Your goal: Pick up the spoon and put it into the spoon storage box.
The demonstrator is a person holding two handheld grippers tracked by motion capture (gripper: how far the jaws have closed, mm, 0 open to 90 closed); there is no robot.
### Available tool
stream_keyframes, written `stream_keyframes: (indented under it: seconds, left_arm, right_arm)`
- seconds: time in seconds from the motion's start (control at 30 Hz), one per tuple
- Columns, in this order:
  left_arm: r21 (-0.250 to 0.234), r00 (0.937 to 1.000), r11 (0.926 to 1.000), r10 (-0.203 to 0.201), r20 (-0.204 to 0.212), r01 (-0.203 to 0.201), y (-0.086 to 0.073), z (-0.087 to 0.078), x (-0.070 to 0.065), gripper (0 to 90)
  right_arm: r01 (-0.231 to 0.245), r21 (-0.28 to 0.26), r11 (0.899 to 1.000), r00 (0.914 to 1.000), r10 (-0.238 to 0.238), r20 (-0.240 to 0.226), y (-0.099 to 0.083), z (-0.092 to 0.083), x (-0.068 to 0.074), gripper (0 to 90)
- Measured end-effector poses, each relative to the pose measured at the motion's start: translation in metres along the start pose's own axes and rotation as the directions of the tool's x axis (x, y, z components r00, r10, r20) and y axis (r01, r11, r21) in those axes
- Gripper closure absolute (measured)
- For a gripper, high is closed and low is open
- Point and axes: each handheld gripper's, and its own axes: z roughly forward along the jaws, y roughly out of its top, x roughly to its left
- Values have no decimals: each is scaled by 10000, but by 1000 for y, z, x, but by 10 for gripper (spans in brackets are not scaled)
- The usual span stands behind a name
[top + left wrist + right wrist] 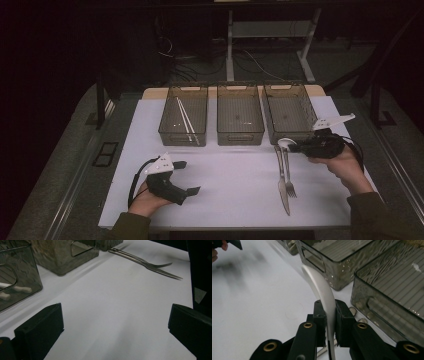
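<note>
White spoon (322,290) is pinched edge-on between the pads of your right claw (329,322), handle down between the jaws, bowl curving up and away from the camera. In the high view your right claw (300,146) sits just in front of the right-hand bin (290,112), and the spoon (286,143) pokes out leftward from it, clear of the counter (230,200) as far as you can tell.

Your left claw (187,177) is spread wide and holds nothing; it rests low over the left part of the counter, well apart from the cutlery. In the left gripper view its two black jaws stand at the far edges of the frame with bare white counter (112,315) between them.

Layout on the counter:
- three smoke-grey translucent bins in a row along the far side
- left bin (183,116) holds a pair of white chopsticks (186,120) lying lengthwise
- middle bin (240,115) looks bare inside; right-hand bin likewise
- metal knife (282,187) and metal fork (290,182) lie side by side, touching or nearly so, just below the spoon and near your right hand (345,167)

Left gripper view shows the same knife (165,273) and fork (155,264) farther off, tips pointing right, beyond the bin corners
</note>
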Motion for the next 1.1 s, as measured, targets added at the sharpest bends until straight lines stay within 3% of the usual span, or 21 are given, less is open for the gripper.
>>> stream_keyframes:
  seconds: [0.57, 1.1]
  left_arm:
    - [-39, 10000, 10000, -7, -5, 7, 0, 0, 0, 0]
    - [-116, 10000, 9999, -32, 19, 32, 1, -1, 0, 0]
  right_arm:
    - [76, -206, 9998, 9999, -74, 95, 33, 19, 2, 802]
    - [195, -399, 9990, 9988, -176, 466, 70, 30, 3, 802]
